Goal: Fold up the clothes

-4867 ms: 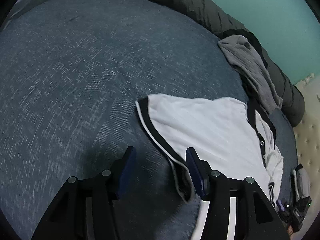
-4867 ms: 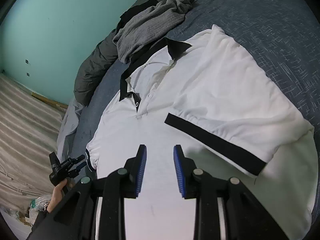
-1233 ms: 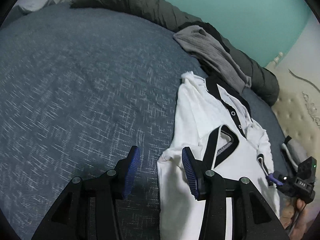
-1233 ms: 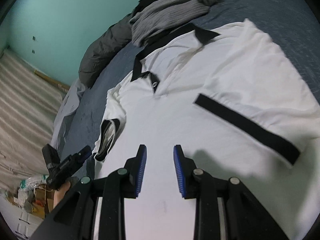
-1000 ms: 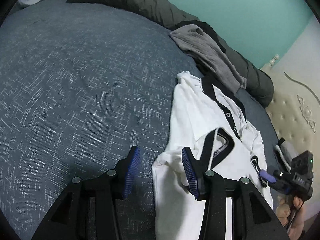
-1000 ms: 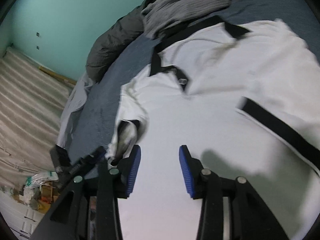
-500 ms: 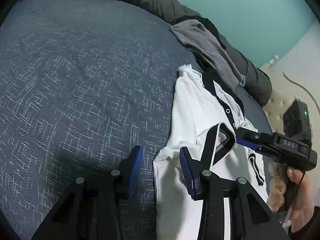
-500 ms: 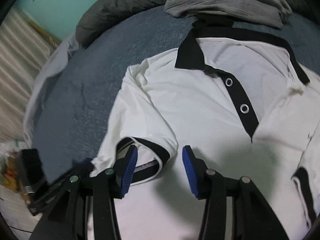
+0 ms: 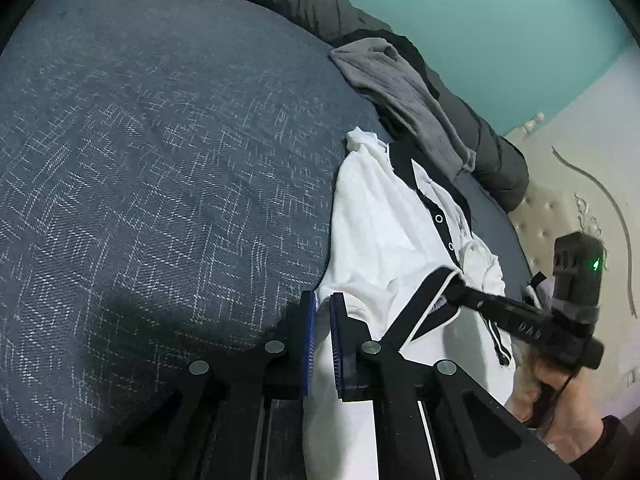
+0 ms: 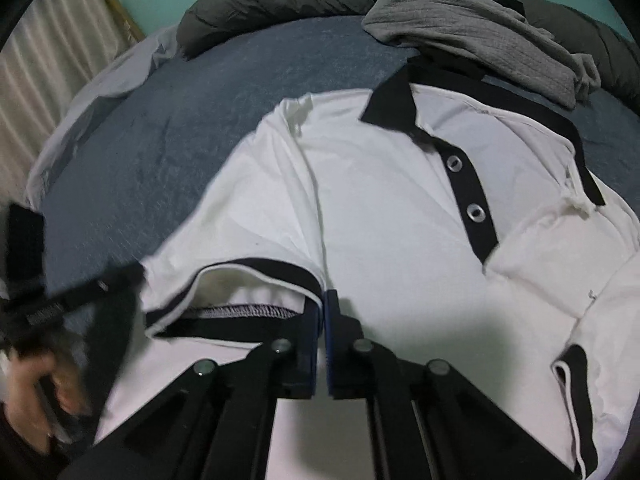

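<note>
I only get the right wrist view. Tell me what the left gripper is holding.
Observer: The left gripper has just been closing and now pinches the white side edge of the shirt.
Operator: Describe what lies on the outer side of that edge.
Observer: A wide stretch of blue bedcover, with no clothes on it there.
Operator: Name what stands past the shirt's opposite side.
Observer: A cream tufted headboard.
</note>
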Demonstrator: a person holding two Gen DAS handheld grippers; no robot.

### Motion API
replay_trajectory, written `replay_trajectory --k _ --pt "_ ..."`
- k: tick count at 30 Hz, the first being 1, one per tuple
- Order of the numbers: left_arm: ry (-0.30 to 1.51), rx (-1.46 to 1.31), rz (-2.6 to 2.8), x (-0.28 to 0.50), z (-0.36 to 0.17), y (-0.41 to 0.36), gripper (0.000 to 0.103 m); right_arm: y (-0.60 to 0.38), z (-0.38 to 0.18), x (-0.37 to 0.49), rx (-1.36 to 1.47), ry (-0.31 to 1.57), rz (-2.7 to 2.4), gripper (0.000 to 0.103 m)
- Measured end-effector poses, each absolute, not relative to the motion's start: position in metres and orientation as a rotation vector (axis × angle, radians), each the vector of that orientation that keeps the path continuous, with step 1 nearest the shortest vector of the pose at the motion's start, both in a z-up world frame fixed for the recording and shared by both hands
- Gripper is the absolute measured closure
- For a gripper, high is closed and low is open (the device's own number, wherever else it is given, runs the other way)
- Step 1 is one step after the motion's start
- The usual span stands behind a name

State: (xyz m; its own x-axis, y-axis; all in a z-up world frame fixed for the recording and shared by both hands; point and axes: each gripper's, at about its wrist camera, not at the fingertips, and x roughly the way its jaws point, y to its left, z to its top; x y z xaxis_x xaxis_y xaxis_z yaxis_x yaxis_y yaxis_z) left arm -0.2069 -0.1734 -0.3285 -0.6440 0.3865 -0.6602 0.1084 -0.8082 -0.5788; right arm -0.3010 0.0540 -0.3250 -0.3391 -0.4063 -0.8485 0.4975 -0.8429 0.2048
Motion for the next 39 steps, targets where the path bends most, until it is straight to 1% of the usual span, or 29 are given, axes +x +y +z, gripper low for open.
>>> replay_trajectory --k 1,2,5,7,8,9,10,11,12,15,18,23,29,33,36,39 --pt "-0.895 -1.240 2.556 -0.206 -0.328 -0.174 0.096 0.057 -0.328 -0.301 1.355 0.108 -2.187 0.101" --pt "-0.898 -1.243 2.554 -0.204 -0.328 -0.175 0.103 0.060 -0.330 -0.301 1.354 0.097 -2.175 0.101" --pt "-0.907 -1.248 2.559 -0.201 -0.329 -0.179 0.103 0.066 -0.329 -0.301 1.350 0.070 -2.160 0.100" --pt "-0.913 -1.250 2.560 -0.201 -0.330 -0.181 0.103 0.072 -0.324 -0.301 1.344 0.032 -2.151 0.098" --pt "-0.921 -1.247 2.561 -0.202 -0.330 -0.182 0.103 0.074 -0.321 -0.302 1.338 0.012 -2.147 0.094" --pt "-0.931 -1.243 2.562 -0.202 -0.330 -0.183 0.103 0.078 -0.317 -0.301 1.326 -0.013 -2.145 0.087" --pt "-0.946 -1.237 2.560 -0.202 -0.330 -0.185 0.103 0.082 -0.312 -0.301 1.309 -0.042 -2.146 0.084" --pt "-0.963 -1.231 2.557 -0.202 -0.330 -0.187 0.103 0.084 -0.308 -0.300 1.298 -0.063 -2.145 0.075" --pt "-0.978 -1.226 2.548 -0.202 -0.330 -0.189 0.103 0.087 -0.305 -0.301 1.285 -0.088 -2.143 0.070" --pt "-0.997 -1.223 2.541 -0.205 -0.332 -0.189 0.103 0.091 -0.297 -0.303 1.250 -0.167 -2.144 0.065" --pt "-1.004 -1.211 2.531 -0.210 -0.332 -0.186 0.103 0.085 -0.298 -0.311 1.268 -0.183 -2.150 0.065" --pt "-1.028 -1.212 2.483 -0.215 -0.338 -0.183 0.102 0.068 -0.318 -0.317 1.360 -0.108 -2.141 0.065" --pt "-1.038 -1.209 2.479 -0.216 -0.340 -0.184 0.102 0.060 -0.333 -0.308 1.404 0.038 -2.152 0.065" --pt "-1.038 -1.184 2.518 -0.212 -0.333 -0.188 0.102 0.060 -0.338 -0.302 1.401 0.114 -2.153 0.069" --pt "-1.054 -1.163 2.534 -0.211 -0.330 -0.191 0.102 0.062 -0.336 -0.301 1.399 0.117 -2.154 0.070" --pt "-1.079 -1.166 2.500 -0.216 -0.333 -0.190 0.101 0.068 -0.325 -0.301 1.357 0.068 -2.181 0.070"
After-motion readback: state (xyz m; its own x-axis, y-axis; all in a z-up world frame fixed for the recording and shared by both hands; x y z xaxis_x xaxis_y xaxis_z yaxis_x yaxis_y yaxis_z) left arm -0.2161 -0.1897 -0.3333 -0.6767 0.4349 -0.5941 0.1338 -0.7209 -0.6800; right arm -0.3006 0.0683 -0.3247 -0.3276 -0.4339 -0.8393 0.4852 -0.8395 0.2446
